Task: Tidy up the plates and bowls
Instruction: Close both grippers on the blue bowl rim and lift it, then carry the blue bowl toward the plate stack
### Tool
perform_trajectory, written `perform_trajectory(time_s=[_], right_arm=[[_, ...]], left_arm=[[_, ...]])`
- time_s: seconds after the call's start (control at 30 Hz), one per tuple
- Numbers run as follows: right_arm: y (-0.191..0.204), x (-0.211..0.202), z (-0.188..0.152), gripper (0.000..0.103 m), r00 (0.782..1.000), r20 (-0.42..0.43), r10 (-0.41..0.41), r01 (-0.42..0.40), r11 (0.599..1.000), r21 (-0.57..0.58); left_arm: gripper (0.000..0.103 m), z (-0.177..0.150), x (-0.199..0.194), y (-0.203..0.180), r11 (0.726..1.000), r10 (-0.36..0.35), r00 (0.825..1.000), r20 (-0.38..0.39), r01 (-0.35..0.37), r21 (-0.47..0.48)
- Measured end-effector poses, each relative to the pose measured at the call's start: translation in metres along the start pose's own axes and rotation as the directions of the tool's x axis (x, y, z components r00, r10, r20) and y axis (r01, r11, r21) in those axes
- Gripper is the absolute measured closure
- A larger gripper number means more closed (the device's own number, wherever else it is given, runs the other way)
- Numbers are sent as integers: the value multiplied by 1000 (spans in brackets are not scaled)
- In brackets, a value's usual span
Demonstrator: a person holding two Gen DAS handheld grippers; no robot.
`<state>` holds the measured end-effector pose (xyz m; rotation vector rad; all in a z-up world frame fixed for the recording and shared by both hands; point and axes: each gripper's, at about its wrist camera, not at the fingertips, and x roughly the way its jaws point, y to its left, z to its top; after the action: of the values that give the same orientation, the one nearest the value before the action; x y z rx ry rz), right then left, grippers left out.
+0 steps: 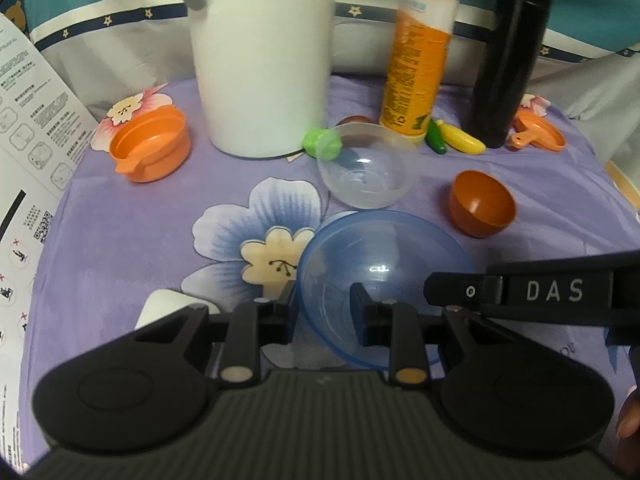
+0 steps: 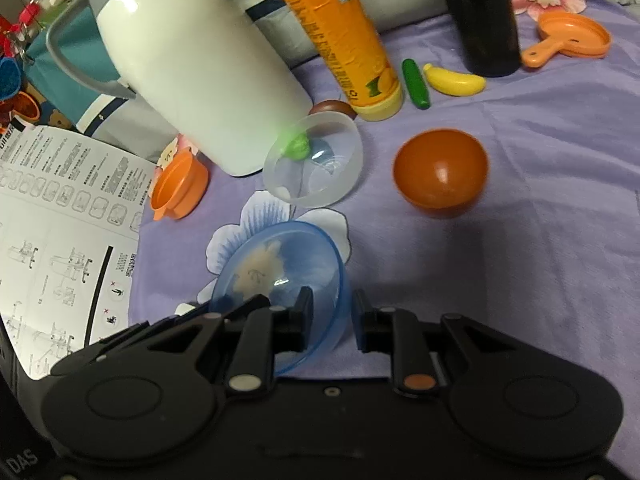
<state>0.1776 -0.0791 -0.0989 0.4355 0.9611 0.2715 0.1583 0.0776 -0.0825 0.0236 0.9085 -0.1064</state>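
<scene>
Straddling blue bowl [image 1: 380, 280] rim: both tools.

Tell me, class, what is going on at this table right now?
A person is working two hand-held grippers on one blue translucent bowl. The left hand-held gripper and the right hand-held gripper are each clamped over opposite sides of its rim. A clear bowl and an orange bowl wait beyond on the purple floral cloth, not yet stacked.

Dim indoor light, motion blur, fisheye-warped edges
</scene>
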Motion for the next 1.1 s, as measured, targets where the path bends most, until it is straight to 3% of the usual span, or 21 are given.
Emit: perform_trajectory(time_s=[0.47,1.1], right_arm=[[-17,-76,-29,82,999,50,-9,9,1000,11],[-60,-171,-96,82,995,95,-17,11,998,62]], left_arm=[[76,-21,-58,-45,998,-48,999,2,48,38],[70,-80,-116,-106,986,-110,993,-31,113,124]])
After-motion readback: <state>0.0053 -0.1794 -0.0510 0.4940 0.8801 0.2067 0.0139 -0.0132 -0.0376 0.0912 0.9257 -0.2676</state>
